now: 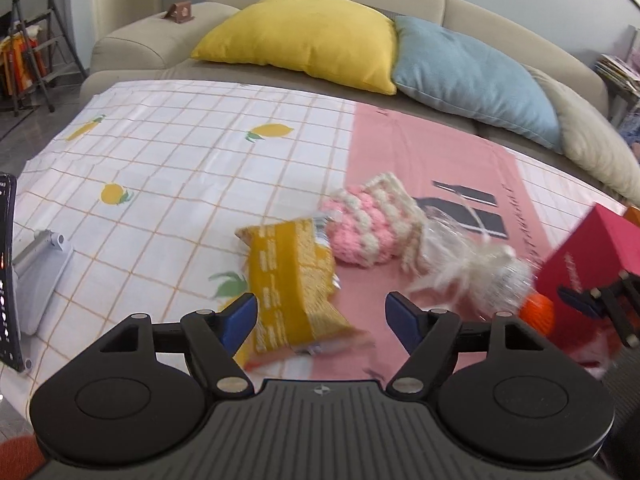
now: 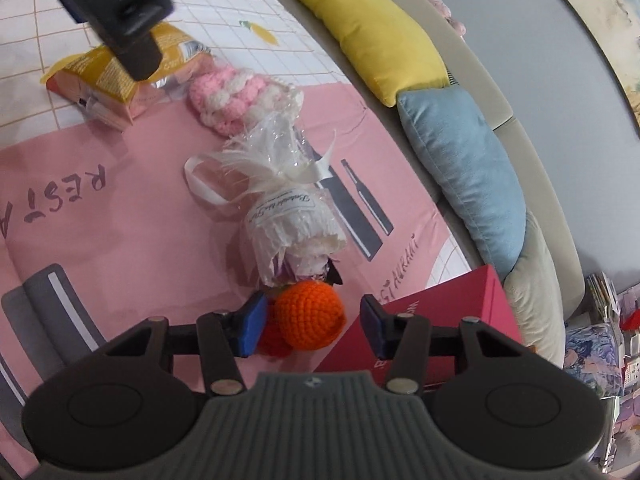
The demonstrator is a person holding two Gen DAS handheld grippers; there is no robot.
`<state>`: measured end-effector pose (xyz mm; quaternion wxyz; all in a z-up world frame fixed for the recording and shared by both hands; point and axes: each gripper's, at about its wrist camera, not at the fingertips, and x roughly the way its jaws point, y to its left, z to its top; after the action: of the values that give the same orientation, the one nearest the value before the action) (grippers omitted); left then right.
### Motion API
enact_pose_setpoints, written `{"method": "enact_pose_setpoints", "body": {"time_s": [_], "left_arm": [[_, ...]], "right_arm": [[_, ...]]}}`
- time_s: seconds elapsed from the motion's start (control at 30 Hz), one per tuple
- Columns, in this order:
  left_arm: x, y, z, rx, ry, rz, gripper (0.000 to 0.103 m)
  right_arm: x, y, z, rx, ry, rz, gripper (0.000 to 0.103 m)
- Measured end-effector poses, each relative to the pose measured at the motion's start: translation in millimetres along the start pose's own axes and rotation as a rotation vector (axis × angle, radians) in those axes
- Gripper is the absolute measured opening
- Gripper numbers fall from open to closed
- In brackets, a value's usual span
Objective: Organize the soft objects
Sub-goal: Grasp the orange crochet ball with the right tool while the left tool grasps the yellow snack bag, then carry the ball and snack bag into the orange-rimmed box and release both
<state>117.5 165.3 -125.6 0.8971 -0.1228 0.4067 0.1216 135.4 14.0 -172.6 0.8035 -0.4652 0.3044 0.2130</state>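
— Where are the soft things on your desk?

— The orange crochet ball (image 2: 310, 314) lies on the pink cloth (image 2: 120, 216), just in front of your right tool (image 2: 314, 324), touching a second, redder knitted piece behind it. Just beyond it lies the wrapped white bundle (image 2: 280, 216) with its ribbon and feathers, and past that the pink and white knitted piece (image 2: 236, 98), touching the bundle's far end. The yellow snack bag (image 1: 292, 284) lies where the pink cloth meets the checked lemon cloth (image 1: 180, 152).

— And my tools?

— Your right tool has its jaws partly open with the orange ball between them; the left pad sits close against the knitted pieces, the right pad stands apart, so nothing is gripped. Your left tool (image 1: 320, 322) is wide open above the near end of the snack bag and holds nothing.

— What lies around that?

— A red box (image 2: 448, 316) stands just beside your right tool, toward the sofa-side edge. Beyond that edge, a yellow cushion (image 1: 308, 36) and a blue cushion (image 1: 472, 76) lean on the beige sofa (image 1: 160, 36). A phone on a stand (image 1: 24, 272) sits at the desk's left edge.
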Motion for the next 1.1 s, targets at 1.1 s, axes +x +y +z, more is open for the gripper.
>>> {"method": "enact_pose_setpoints", "body": {"time_s": [1.1], "left_arm": [[30.6,2.3,-11.8,0.077,0.055,-0.066,0.052]], "right_arm": [[-45.6,-17.2,-26.2,0.208,-0.002,0.106,0.033]]}}
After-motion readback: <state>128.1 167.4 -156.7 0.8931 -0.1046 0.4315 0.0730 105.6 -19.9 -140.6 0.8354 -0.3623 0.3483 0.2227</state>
